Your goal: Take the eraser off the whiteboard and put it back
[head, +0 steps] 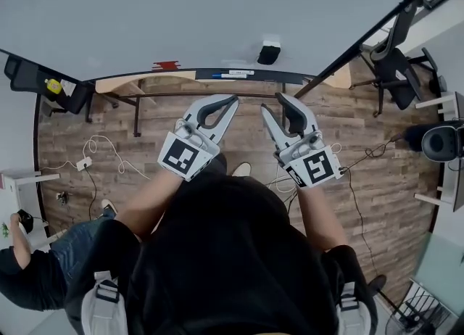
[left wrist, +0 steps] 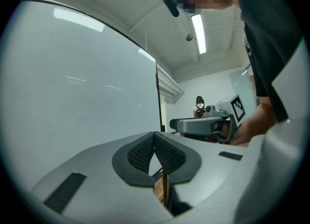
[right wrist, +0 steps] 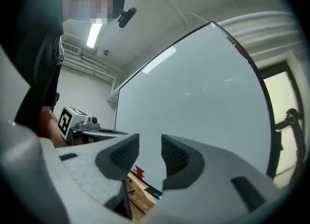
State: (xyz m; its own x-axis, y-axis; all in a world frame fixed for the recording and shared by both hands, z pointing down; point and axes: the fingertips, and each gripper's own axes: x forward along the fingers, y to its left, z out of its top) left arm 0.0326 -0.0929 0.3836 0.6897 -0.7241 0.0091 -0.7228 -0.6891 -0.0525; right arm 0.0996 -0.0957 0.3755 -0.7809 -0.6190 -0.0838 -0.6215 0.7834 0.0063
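The eraser (head: pixel 269 51), black with a white top, sticks to the whiteboard (head: pixel 217 14) just above its tray. My left gripper (head: pixel 233 98) is below and left of the eraser, apart from it. Its pads (left wrist: pixel 154 145) touch at the tips with nothing between them. My right gripper (head: pixel 274 103) hangs just below the eraser, with clear space between them. A gap shows between its pads (right wrist: pixel 175 155), and nothing is in it. Both grippers point at the whiteboard (right wrist: pixel 203 97). Neither gripper view shows the eraser.
The board's tray (head: pixel 181 77) carries markers (head: pixel 230 75) and a red item (head: pixel 166 65). The board's stand (head: pixel 136 112) rests on a wooden floor with cables (head: pixel 94 154). An office chair (head: pixel 395 65) stands at the right. Another person (head: pixel 29 275) sits at the lower left.
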